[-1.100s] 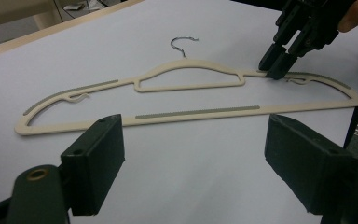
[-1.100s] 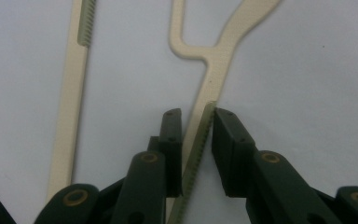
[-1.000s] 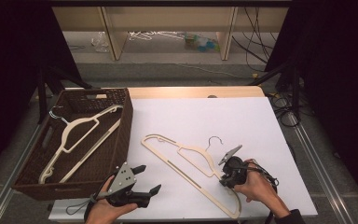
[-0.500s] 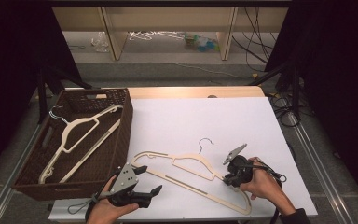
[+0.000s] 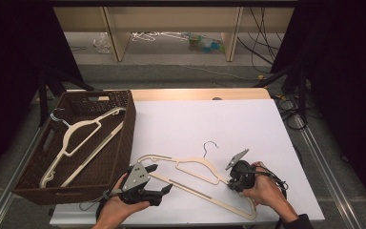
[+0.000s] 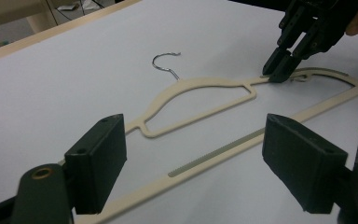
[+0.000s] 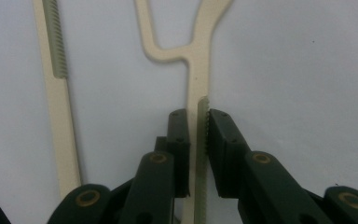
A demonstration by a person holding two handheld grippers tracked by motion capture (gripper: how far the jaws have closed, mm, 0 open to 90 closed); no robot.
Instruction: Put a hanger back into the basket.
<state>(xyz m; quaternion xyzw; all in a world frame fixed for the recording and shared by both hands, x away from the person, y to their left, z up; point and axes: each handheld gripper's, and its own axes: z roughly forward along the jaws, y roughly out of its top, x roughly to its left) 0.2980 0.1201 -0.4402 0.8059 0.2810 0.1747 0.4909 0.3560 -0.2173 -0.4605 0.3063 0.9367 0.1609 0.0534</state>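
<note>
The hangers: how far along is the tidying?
One hanger already lies in the basket. The second hanger is on the table, its arm clamped in the right gripper. The left gripper hangs open over its other end. Lifting it into the basket is probably what remains.

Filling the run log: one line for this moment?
right gripper: shut on hanger arm | left gripper: open, above bottom bar | basket: one hanger inside

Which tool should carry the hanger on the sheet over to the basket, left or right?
Right, probably. The right tool is already shut on the shoulder of the cream hanger. The left tool stands open and holds nothing, though it sits nearer the wicker basket and could likely steady the hanger's other end.
</note>
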